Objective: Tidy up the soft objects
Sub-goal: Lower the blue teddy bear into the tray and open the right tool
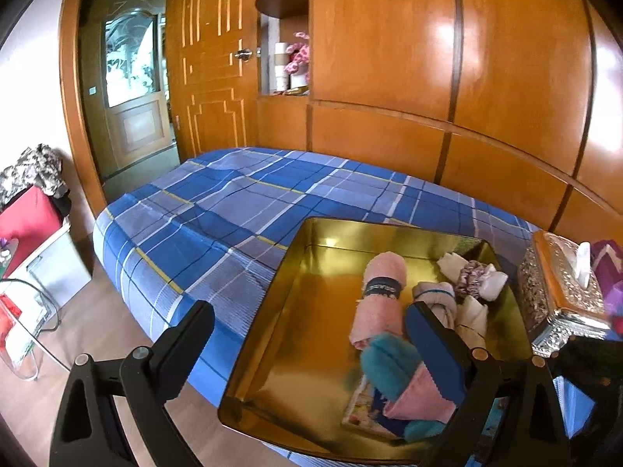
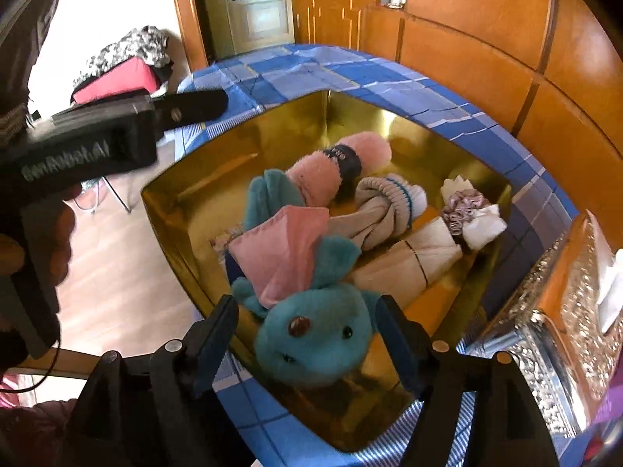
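Note:
A gold metal tray (image 1: 307, 257) (image 2: 187, 218) sits on the blue plaid bed. In it lie a teal plush toy with a pink ear (image 2: 311, 330) (image 1: 389, 366), a rolled pink towel with a dark band (image 2: 335, 173) (image 1: 379, 295), rolled grey socks (image 2: 385, 210) (image 1: 436, 295), a folded beige cloth (image 2: 409, 260) and a white cloth with a scrunchie (image 2: 467, 206) (image 1: 473, 272). My right gripper (image 2: 307, 334) is open, its fingers on either side of the plush toy's head. My left gripper (image 1: 307, 334) is open above the tray's left part, and it shows in the right wrist view (image 2: 202, 103).
An ornate silver tissue box (image 1: 560, 292) (image 2: 564, 330) stands right of the tray. The plaid bed (image 1: 218, 202) runs back to a wooden wardrobe wall (image 1: 428, 78). A red box with clothes (image 1: 27, 214) and a white bin stand on the floor to the left.

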Motion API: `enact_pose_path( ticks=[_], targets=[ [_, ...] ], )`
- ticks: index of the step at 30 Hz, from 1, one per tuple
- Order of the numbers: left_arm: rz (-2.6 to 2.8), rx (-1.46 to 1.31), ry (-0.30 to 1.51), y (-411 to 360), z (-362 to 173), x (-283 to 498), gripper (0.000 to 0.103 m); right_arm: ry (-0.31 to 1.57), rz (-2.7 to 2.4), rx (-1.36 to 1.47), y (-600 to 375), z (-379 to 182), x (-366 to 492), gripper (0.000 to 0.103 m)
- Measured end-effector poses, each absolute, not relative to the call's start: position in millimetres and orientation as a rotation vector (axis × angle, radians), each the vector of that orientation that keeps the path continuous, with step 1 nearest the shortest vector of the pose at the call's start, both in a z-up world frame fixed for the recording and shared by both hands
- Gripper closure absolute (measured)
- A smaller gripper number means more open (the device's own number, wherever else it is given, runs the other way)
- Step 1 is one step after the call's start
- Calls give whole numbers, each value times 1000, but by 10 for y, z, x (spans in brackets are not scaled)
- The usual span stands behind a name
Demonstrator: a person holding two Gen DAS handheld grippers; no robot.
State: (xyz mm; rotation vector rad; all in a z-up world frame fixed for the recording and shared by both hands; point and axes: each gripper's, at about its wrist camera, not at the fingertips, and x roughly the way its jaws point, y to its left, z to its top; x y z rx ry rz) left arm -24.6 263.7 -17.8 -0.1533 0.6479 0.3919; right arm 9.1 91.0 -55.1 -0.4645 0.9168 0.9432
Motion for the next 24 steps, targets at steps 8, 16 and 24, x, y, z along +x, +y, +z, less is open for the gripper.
enact_pose_path(
  ticks=[8,16,24],
  targets=[
    [342,-131,650,2459,-172,-236,4,859,900,-331,548,-251,142,29],
    [284,-103,666,2262,-225,-211,4,772,820,-200,4,128,213,29],
    [222,-61,690,2021,-276,-173,4,670,704,-78,-767,585,319,29]
  ],
)
